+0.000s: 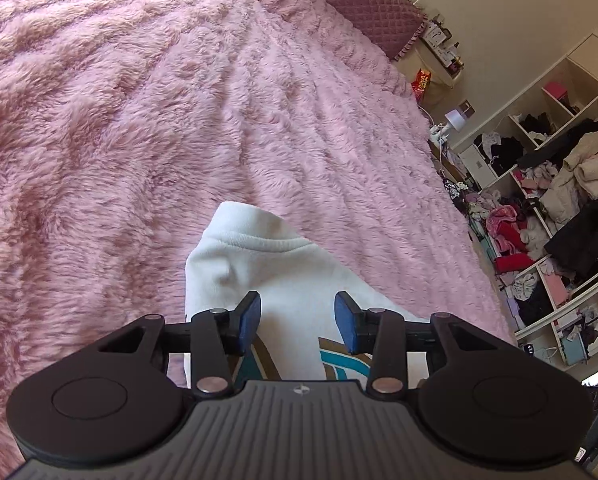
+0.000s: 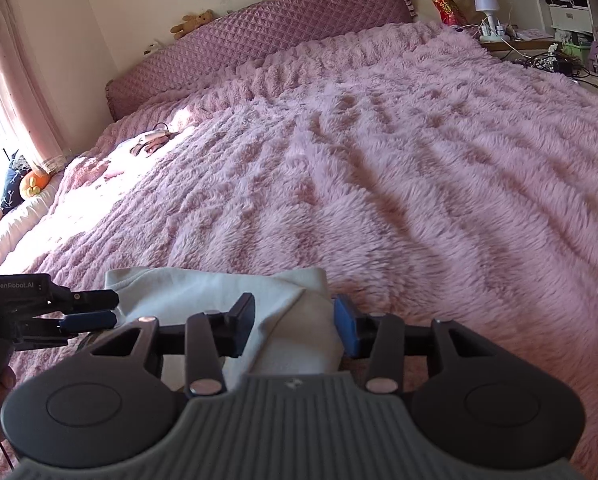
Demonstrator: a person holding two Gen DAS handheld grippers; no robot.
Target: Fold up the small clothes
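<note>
In the left wrist view, the white garment (image 1: 259, 276) lies on the pink fluffy bed cover (image 1: 139, 140), directly under and ahead of the left gripper (image 1: 297, 320). Its ribbed hem points away, its long axis running roughly along the fingers (image 1: 247, 322). The fingers stand spread, straddling the cloth without pinching it. A teal and brown print (image 1: 339, 364) shows near the camera; no words are readable.

In the right wrist view, the right gripper (image 2: 295, 326) likewise hangs spread over a raised fold of the garment (image 2: 219, 292), nothing clamped. The left gripper (image 2: 95, 310) reaches in at the cloth's left corner, and its body reads "GenRobot.AI" (image 2: 15, 285). Both hands look equally near.
</note>
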